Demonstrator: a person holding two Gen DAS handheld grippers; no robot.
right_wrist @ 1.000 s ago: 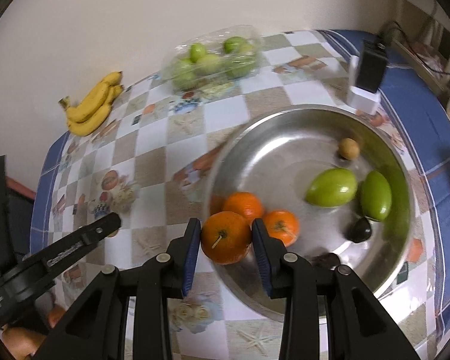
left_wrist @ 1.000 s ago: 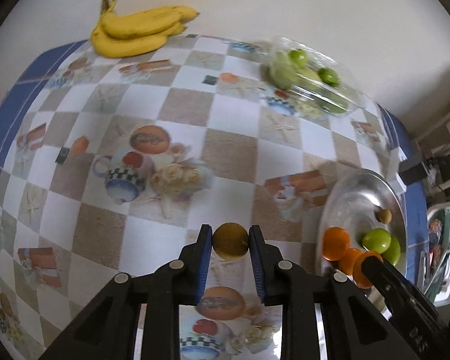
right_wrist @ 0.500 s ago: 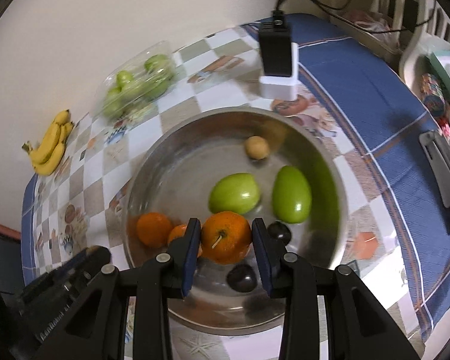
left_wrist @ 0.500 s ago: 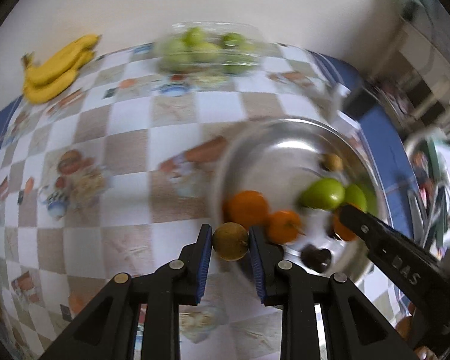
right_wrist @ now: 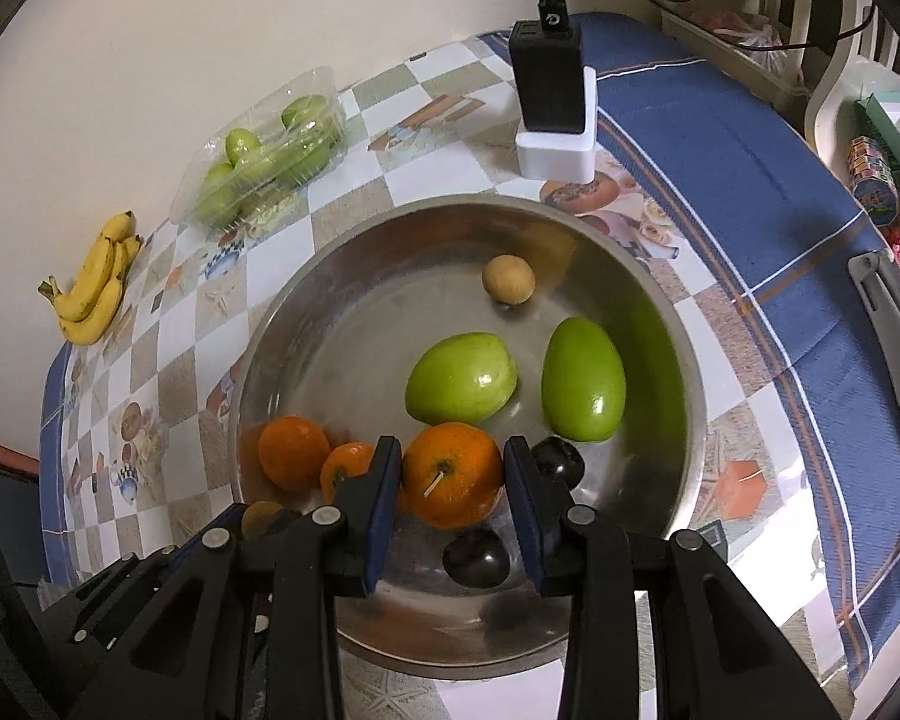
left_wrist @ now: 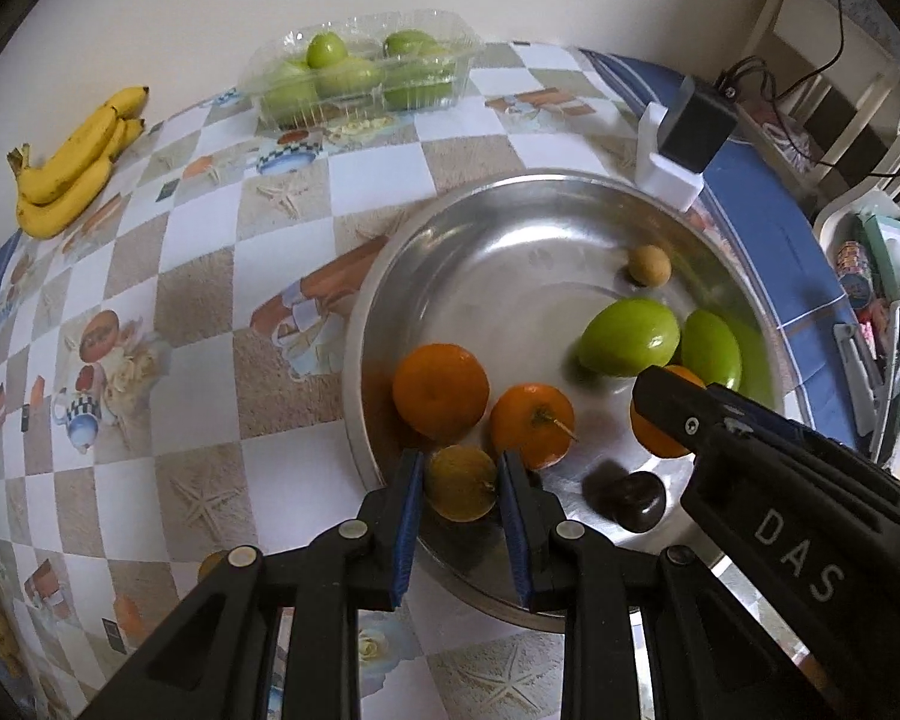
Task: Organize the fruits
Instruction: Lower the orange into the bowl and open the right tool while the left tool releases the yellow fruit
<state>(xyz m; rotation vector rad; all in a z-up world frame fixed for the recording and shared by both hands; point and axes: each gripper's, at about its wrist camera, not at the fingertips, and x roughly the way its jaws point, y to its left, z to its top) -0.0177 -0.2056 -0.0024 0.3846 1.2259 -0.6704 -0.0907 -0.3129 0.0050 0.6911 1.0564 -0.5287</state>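
Observation:
My left gripper (left_wrist: 459, 483) is shut on a small yellow-brown fruit (left_wrist: 461, 482) and holds it over the near left rim of the steel bowl (left_wrist: 510, 222). My right gripper (right_wrist: 453, 477) is shut on an orange (right_wrist: 453, 474) above the near part of the bowl (right_wrist: 342, 276). In the bowl lie two oranges (left_wrist: 441, 390), two green fruits (right_wrist: 462, 378), a small tan fruit (right_wrist: 508, 279) and two dark plums (right_wrist: 476, 557). The right gripper also shows in the left wrist view (left_wrist: 678, 414), with its orange half hidden.
A bunch of bananas (left_wrist: 75, 165) lies at the far left by the wall. A clear plastic box of green fruits (left_wrist: 360, 75) stands at the back. A black charger on a white base (right_wrist: 555, 102) stands just behind the bowl. Clutter lies off the table's right edge.
Both grippers have swung right over the bowl with their fruits. The left one went from the open tablecloth to the bowl's near rim; the right one moved further in.

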